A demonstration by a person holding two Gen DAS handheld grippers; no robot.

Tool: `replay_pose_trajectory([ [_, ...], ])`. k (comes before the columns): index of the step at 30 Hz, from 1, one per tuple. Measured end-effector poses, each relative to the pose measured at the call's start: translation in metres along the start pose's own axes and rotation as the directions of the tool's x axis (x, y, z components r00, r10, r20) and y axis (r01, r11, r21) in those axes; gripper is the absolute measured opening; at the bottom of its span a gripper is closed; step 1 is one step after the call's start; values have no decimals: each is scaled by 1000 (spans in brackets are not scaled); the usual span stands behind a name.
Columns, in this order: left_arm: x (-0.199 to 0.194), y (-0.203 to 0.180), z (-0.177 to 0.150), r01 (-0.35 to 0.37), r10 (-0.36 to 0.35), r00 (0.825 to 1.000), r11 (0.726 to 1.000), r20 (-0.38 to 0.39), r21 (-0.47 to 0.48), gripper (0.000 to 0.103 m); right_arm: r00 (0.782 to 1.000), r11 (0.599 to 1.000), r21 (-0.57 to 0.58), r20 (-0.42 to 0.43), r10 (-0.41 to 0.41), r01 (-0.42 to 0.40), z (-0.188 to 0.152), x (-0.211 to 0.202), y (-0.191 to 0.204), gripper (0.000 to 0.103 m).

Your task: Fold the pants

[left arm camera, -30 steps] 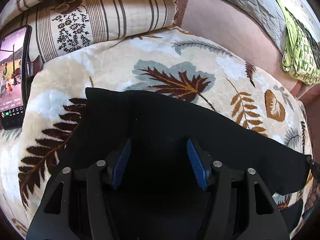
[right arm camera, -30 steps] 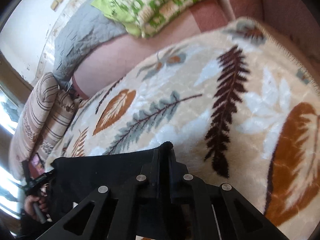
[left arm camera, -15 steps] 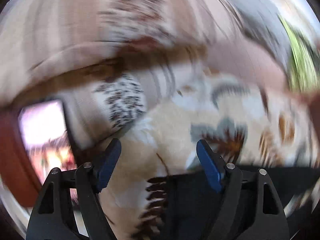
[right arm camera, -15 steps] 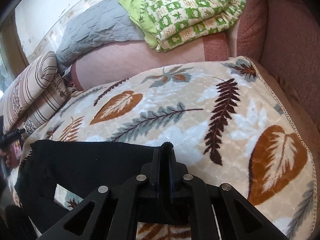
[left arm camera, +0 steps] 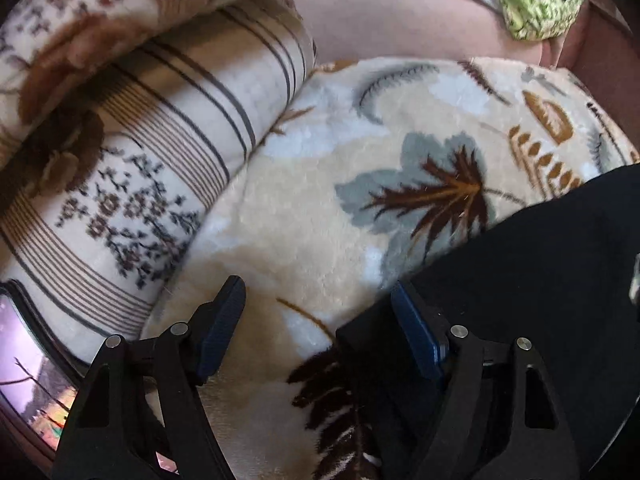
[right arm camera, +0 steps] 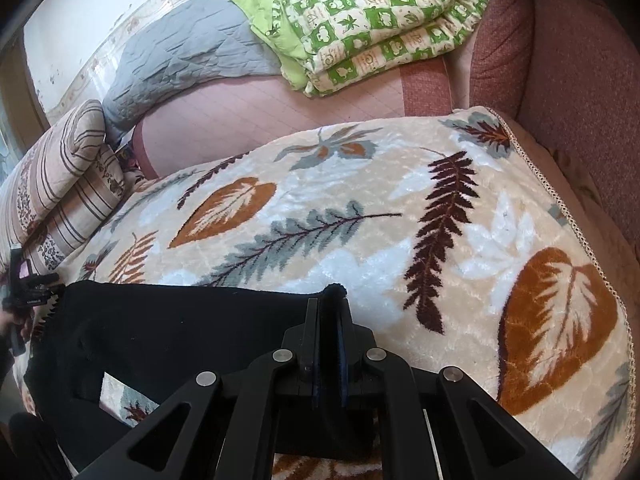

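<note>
The black pants (left arm camera: 540, 300) lie spread on a cream blanket with a leaf pattern (left arm camera: 320, 208). My left gripper (left arm camera: 320, 320) hovers open at the pants' left edge. One blue pad (left arm camera: 224, 328) is over the blanket and the other (left arm camera: 416, 336) is over the black cloth, and neither presses on anything. In the right wrist view my right gripper (right arm camera: 328, 304) is shut on the far right corner of the pants (right arm camera: 160, 332), with a tuft of cloth sticking out past its tips. The left gripper (right arm camera: 28, 292) shows small at the far left.
A striped, flowered pillow (left arm camera: 160, 152) lies close to the left of the left gripper, and a lit phone (left arm camera: 24, 380) is beside it. A green checked quilt (right arm camera: 380, 28) and a grey quilt (right arm camera: 192, 48) lie at the back. The pink sofa arm (right arm camera: 560, 60) rises on the right.
My left gripper slid left off the middle of the pants to their left edge, rolled, and its jaws spread wider. The right gripper stayed shut on the corner and lifted slightly.
</note>
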State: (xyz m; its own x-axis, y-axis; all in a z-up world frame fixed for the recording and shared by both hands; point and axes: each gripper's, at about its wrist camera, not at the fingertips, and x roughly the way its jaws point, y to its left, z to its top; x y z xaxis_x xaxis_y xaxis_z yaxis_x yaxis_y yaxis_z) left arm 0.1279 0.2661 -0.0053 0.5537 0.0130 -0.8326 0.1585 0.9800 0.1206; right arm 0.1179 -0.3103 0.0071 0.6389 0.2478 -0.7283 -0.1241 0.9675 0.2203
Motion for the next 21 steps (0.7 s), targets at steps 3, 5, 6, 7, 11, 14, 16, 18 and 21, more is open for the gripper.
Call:
replay_pose_trajectory([
  [3, -15, -3, -1, 78, -79, 996, 996, 38, 31, 77, 1000, 1000, -3, 3, 1, -1, 1, 0, 1, 6],
  [5, -17, -12, -6, 73, -76, 997, 991, 29, 110, 77, 1000, 1000, -2, 2, -1, 1, 1, 2, 1, 6],
  [6, -15, -15, -7, 75, -78, 997, 988, 16, 131, 77, 1000, 1000, 0, 0, -1, 1, 1, 2, 1, 6],
  [7, -11, -17, -9, 76, -77, 997, 986, 0, 147, 77, 1000, 1000, 0, -1, -2, 2, 1, 2, 1, 6],
  [11, 6, -21, -14, 118, -114, 993, 984, -39, 135, 77, 1000, 1000, 4, 0, -2, 2, 0, 1, 1, 6],
  [14, 6, -20, -17, 191, -190, 981, 977, -28, 95, 52, 1000, 1000, 3, 1, -3, 3, 0, 2, 1, 6],
  [16, 7, -22, -16, 185, -183, 983, 979, -27, 91, 38, 1000, 1000, 4, 1, -3, 3, 0, 3, -1, 6],
  [18, 5, -21, -14, 176, -174, 984, 981, -31, 79, 10, 1000, 1000, 5, 2, -1, 1, 0, 3, -1, 6],
  [21, -4, -21, -13, 165, -163, 986, 982, -27, 94, 5, 1000, 1000, -11, 25, 1, -1, 3, 0, -1, 6],
])
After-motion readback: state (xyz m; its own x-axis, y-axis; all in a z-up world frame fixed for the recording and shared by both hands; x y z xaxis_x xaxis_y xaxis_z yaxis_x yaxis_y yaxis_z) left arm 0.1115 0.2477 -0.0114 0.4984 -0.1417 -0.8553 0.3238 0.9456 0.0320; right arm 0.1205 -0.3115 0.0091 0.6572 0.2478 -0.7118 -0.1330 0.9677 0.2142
